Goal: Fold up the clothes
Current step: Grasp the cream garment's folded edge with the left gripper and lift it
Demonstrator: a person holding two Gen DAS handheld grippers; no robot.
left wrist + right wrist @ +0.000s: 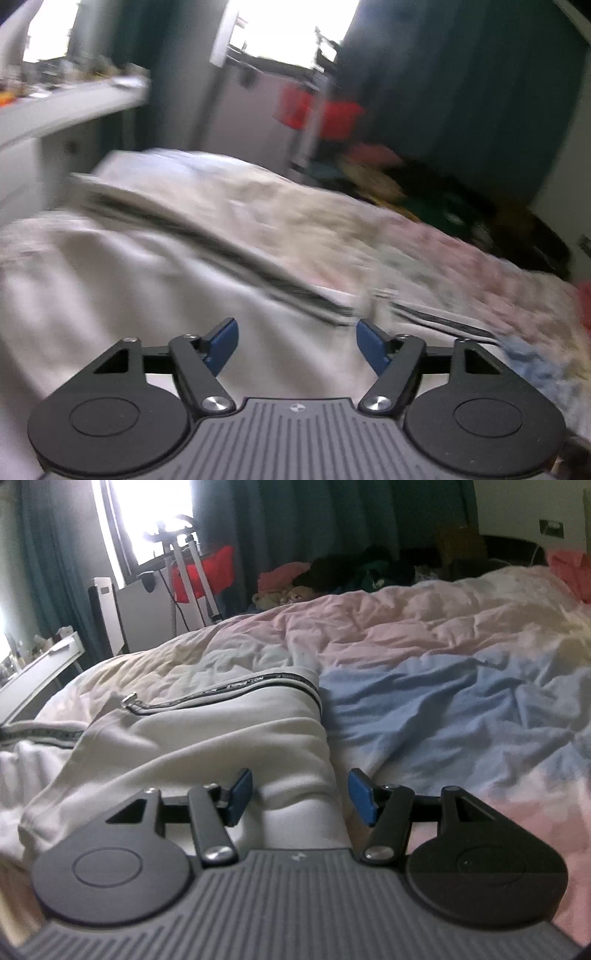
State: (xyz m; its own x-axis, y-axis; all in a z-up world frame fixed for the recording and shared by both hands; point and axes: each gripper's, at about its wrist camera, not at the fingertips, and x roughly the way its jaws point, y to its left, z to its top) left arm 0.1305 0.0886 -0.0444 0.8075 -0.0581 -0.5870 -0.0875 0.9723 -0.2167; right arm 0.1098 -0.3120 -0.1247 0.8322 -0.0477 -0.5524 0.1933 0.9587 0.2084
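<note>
Both grippers stand with fingers apart, holding nothing. A white garment [207, 738] lies on the bed [443, 709] toward its left edge, its black trim running left to right. The right gripper [300, 797] straddles the garment's right edge; the left gripper [297, 345] hovers over white cloth. The left view is blurred; only the right shows a zip pull [129, 700].

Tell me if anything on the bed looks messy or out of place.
The white garment lies bunched and creased on the rumpled duvet, not yet folded flat. A heap of clothes is piled beyond the bed's far edge.
</note>
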